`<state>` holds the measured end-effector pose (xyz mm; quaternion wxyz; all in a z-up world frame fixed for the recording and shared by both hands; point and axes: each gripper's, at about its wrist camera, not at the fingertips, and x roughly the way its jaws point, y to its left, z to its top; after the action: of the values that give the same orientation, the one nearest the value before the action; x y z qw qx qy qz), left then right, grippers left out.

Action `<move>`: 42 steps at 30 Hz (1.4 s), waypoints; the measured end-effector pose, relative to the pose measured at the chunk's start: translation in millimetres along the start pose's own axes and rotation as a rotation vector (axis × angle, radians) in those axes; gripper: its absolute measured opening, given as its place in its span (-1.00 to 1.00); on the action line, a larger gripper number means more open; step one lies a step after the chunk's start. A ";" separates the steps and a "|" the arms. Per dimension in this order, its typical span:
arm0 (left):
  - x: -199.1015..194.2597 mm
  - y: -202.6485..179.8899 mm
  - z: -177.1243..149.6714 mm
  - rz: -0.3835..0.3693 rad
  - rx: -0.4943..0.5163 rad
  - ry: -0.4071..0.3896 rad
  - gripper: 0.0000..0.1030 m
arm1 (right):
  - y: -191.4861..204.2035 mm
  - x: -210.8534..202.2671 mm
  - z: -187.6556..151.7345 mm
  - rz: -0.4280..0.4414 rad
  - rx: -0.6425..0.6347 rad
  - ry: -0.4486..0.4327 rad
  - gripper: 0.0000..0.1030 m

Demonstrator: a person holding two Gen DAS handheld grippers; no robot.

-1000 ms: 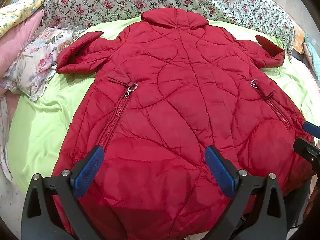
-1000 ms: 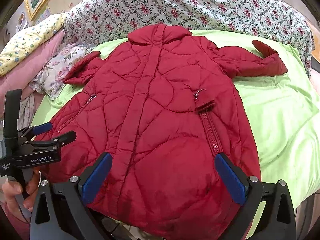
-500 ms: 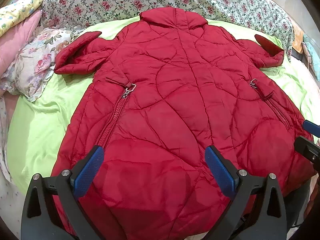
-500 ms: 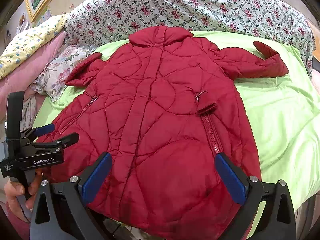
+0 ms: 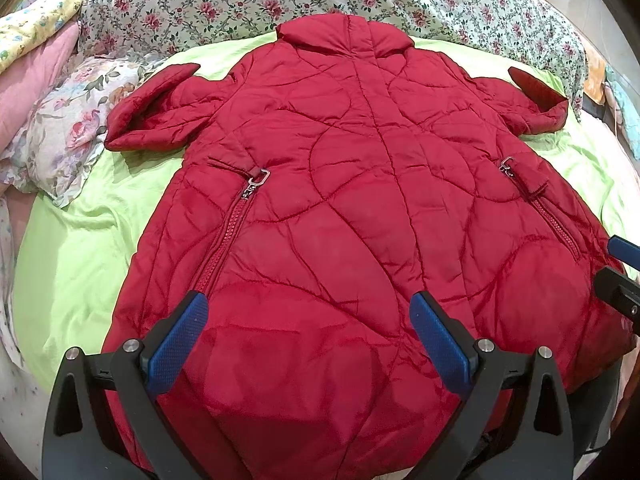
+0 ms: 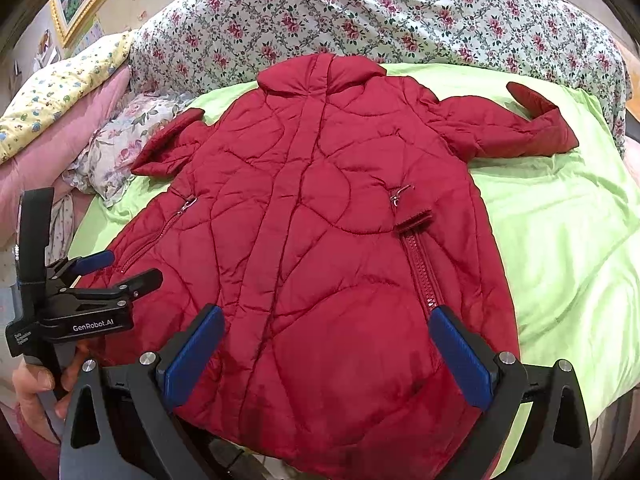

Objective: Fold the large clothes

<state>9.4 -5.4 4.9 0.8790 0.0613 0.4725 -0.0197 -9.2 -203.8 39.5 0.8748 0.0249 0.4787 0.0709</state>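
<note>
My left gripper and right gripper hover spread over the hem of the coat, flat on the sheet; only the right view shows my left hand.

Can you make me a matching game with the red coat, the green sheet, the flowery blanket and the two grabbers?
Things:
1. red coat
2. green sheet
3. flowery blanket
4. left gripper and right gripper

States:
A. heaped behind the collar
B. open, holding nothing
C. spread flat, sleeves out
D. lying under the coat

Pairs: 1-C, 2-D, 3-A, 4-B
</note>
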 end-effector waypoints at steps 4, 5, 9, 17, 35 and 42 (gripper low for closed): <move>2.2 0.6 0.6 0.005 0.008 0.028 0.97 | 0.1 -1.2 1.3 -0.002 -0.008 -0.022 1.00; 2.9 0.9 0.9 0.001 0.008 0.035 0.97 | 0.0 -1.6 1.5 -0.004 -0.010 -0.030 1.00; 5.0 2.0 1.9 -0.021 0.002 0.036 0.97 | -1.6 -1.9 3.5 0.007 -0.001 -0.010 1.00; 11.1 5.6 11.4 -0.061 -0.009 0.024 0.97 | -20.4 -8.6 18.4 -0.015 0.014 -0.074 1.00; 50.8 52.6 68.8 -0.105 -0.209 0.018 0.97 | -166.4 16.2 95.9 -0.218 0.202 -0.140 0.98; 65.5 55.6 94.6 -0.099 -0.186 0.022 0.97 | -237.3 46.5 133.9 -0.331 0.278 -0.177 0.94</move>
<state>129.0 39.3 6.9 0.8736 -0.0436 0.4844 -0.0186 152.0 -428.3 46.7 0.9012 0.0723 0.4029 -0.1427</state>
